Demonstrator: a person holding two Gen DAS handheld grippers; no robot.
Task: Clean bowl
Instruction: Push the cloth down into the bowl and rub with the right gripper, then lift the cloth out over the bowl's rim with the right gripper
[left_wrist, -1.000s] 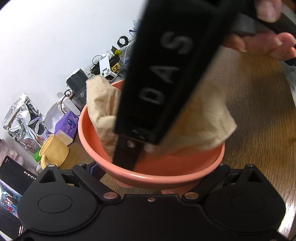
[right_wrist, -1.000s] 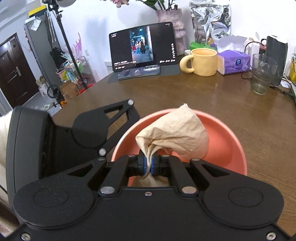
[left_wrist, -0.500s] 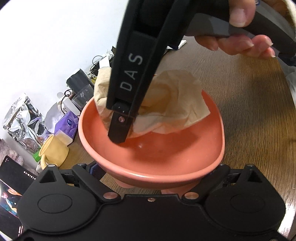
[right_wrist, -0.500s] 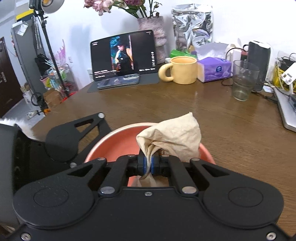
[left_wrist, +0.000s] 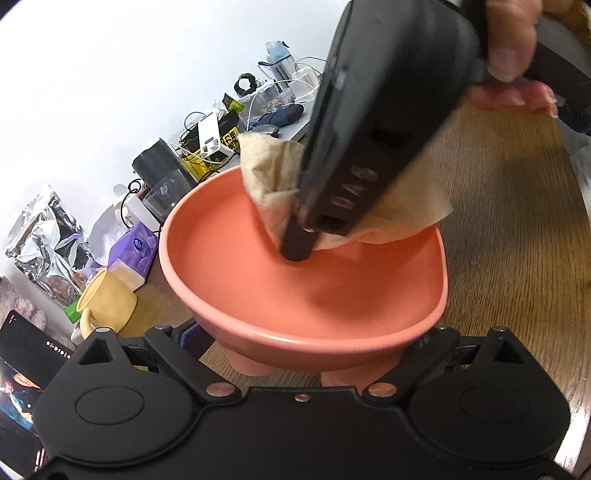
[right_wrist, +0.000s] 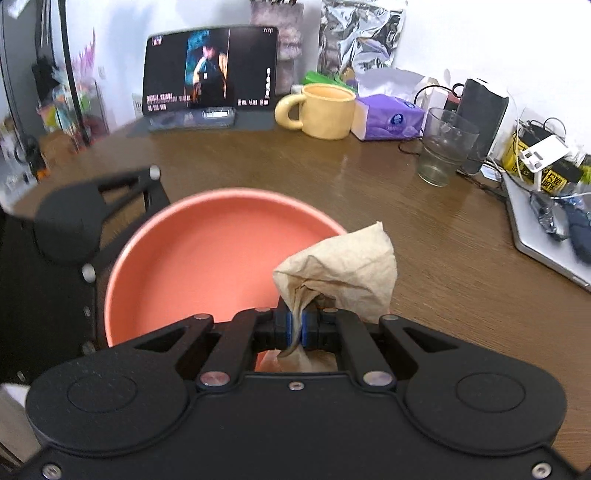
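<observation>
In the left wrist view, the left gripper (left_wrist: 303, 354) is clamping the near side of the salmon bowl (left_wrist: 229, 266), its fingers spread wide around it. The right gripper (left_wrist: 295, 251) is pressing a beige paper towel (left_wrist: 406, 206) inside the bowl.

In the right wrist view, its fingers (right_wrist: 282, 328) are pinching the towel tight; the bowl is sitting near the tabletop's (right_wrist: 443, 229) near edge.
</observation>
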